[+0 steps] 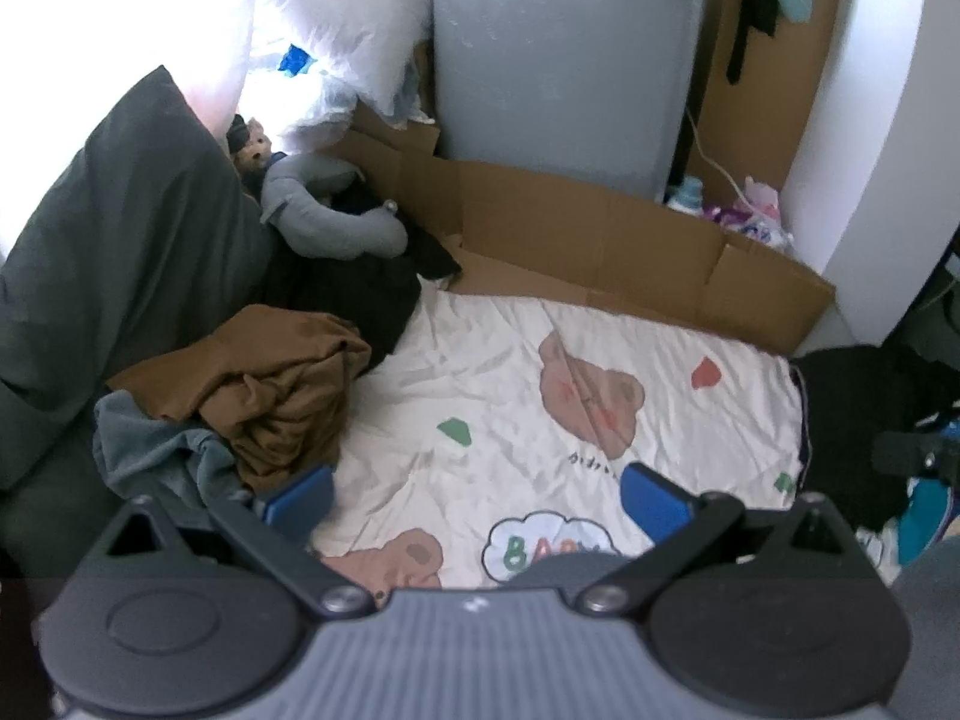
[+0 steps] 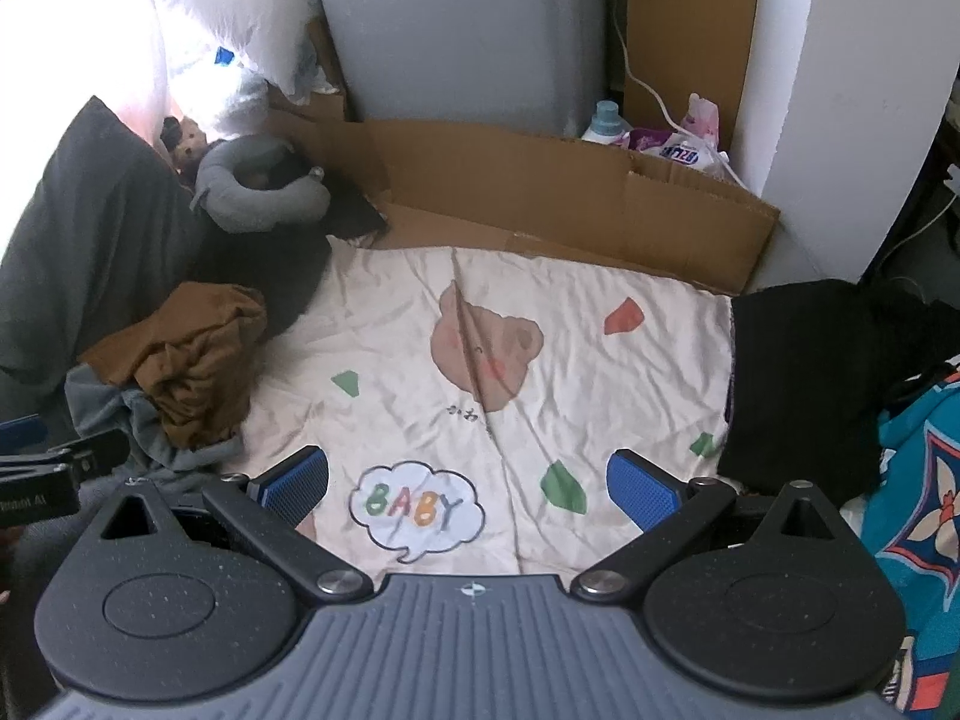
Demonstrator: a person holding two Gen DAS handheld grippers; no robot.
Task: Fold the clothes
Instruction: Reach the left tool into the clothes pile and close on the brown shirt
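The brown garment [image 1: 270, 396] lies crumpled at the left edge of the bear-print sheet [image 1: 540, 372], heaped on a grey-blue garment [image 1: 156, 450] and backed by a dark pillow [image 1: 108, 252]. It sits ahead and to the left of both claws; it has no clear long axis. The left gripper [image 1: 474, 498] is nearer, one finger just beside the pile, spread wide and holding nothing. The right gripper [image 2: 468, 480] hovers mid-sheet, equally spread and empty. The sheet offers open room for spreading, bounded by cardboard [image 2: 540, 192] behind and black clothing [image 2: 798, 372] to the right.
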